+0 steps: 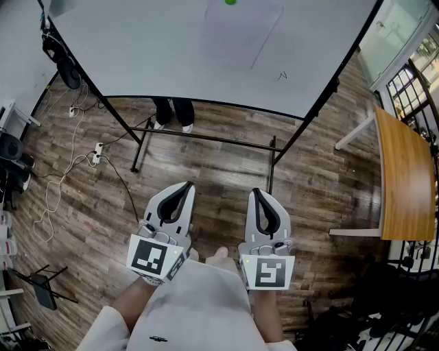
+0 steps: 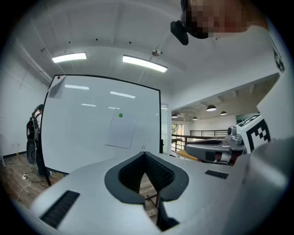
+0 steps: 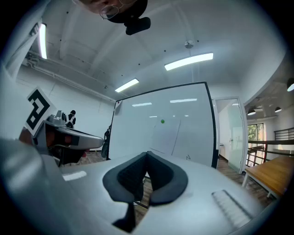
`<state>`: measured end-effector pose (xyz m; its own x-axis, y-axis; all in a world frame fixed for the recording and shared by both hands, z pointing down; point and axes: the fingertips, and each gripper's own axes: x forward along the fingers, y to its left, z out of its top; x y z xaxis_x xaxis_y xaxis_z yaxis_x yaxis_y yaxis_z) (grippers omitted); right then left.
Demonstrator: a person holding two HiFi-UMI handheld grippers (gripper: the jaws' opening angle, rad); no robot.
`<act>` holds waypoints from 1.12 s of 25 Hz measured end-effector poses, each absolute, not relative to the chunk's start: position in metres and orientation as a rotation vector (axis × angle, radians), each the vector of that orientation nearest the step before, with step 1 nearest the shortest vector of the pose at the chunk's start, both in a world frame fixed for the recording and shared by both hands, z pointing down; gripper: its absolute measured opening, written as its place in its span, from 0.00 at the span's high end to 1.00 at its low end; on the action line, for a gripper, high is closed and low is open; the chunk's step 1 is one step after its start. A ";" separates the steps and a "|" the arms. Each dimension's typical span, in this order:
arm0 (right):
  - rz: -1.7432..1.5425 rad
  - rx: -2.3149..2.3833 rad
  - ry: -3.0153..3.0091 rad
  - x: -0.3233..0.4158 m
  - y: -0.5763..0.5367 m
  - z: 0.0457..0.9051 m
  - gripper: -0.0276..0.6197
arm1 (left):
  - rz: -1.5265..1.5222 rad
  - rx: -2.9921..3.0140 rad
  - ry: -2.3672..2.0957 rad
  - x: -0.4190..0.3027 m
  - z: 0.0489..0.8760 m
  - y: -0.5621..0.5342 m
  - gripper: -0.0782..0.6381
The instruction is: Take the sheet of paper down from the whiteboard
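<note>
A white sheet of paper [image 1: 241, 34] hangs on the whiteboard [image 1: 164, 55], pinned at its top by a green magnet [image 1: 230, 2]. The left gripper view shows the paper [image 2: 121, 132] and the magnet [image 2: 121, 115] well ahead; the right gripper view shows the paper [image 3: 165, 137] and the magnet [image 3: 162, 121] too. My left gripper [image 1: 186, 186] and right gripper [image 1: 256, 194] are held side by side, low and close to my body, far short of the board. Both are shut with nothing between their jaws, tips meeting in the left gripper [image 2: 145, 153] and the right gripper [image 3: 147, 153].
The whiteboard stands on a black frame [image 1: 206, 137] over a wooden floor. A wooden table [image 1: 405, 178] is at the right, and cables with a power strip [image 1: 98, 152] lie at the left. Someone's legs [image 1: 173, 113] show behind the board.
</note>
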<state>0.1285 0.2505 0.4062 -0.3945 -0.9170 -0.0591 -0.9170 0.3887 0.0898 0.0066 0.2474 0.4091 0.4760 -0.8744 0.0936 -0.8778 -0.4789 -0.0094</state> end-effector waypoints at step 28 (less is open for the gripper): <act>-0.161 1.866 -2.513 -0.003 0.215 0.394 0.94 | -0.033 2.640 -1.470 -0.164 0.407 0.192 0.88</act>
